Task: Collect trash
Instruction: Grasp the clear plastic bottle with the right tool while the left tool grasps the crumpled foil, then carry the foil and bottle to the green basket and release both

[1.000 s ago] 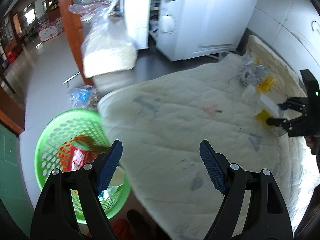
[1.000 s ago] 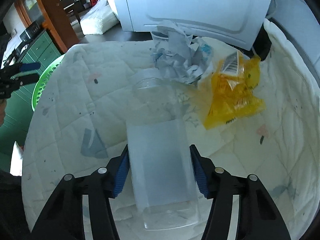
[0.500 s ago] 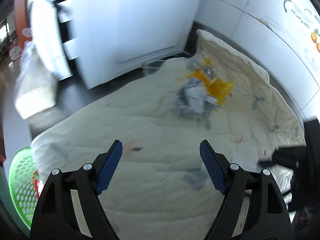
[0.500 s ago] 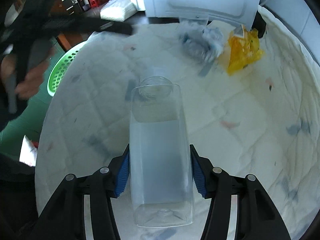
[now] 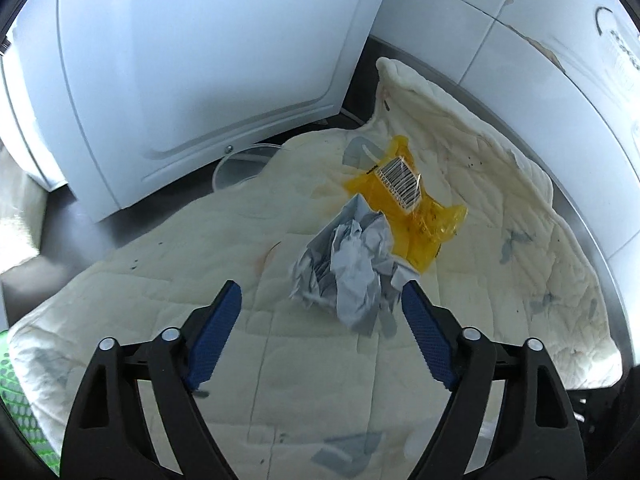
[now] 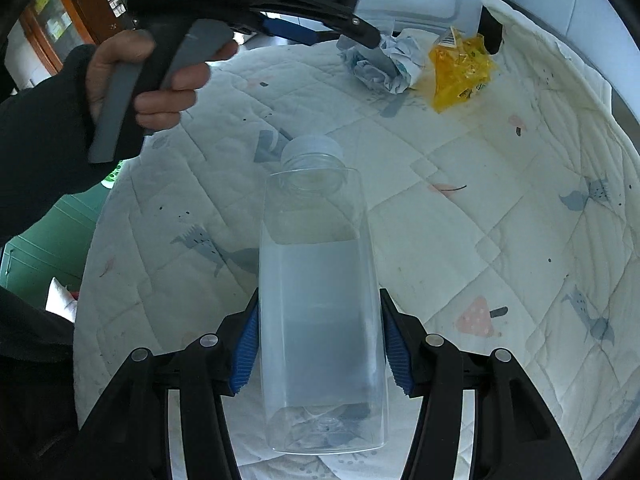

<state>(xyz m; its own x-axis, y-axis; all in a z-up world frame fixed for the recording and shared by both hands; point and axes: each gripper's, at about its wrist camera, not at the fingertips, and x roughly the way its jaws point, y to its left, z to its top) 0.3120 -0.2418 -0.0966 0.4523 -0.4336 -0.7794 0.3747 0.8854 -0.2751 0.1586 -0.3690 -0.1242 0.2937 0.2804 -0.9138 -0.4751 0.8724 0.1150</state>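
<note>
A crumpled grey-white paper [image 5: 348, 268] lies on the quilted mat [image 5: 160, 300], touching a yellow plastic wrapper [image 5: 404, 208] with a barcode. My left gripper [image 5: 320, 292] hangs just over the near side of the paper; its jaws are closing, still wide, and the pads do not press on it. In the right wrist view a hand [image 6: 160, 80] holds that gripper above the paper [image 6: 404, 68] and wrapper [image 6: 460, 68]. My right gripper [image 6: 320, 304] is shut on a clear plastic bottle [image 6: 320, 280], cap pointing away, held above the mat.
A white appliance [image 5: 200, 60] stands behind the mat, with a clear round container [image 5: 244, 164] on the dark floor at its foot. A green basket's rim [image 5: 16, 392] shows at the lower left. Tiled wall borders the mat's right side.
The left gripper swung from over the green basket across the mat to the paper and wrapper. The right gripper drew back with the bottle; the left hand came into its view.
</note>
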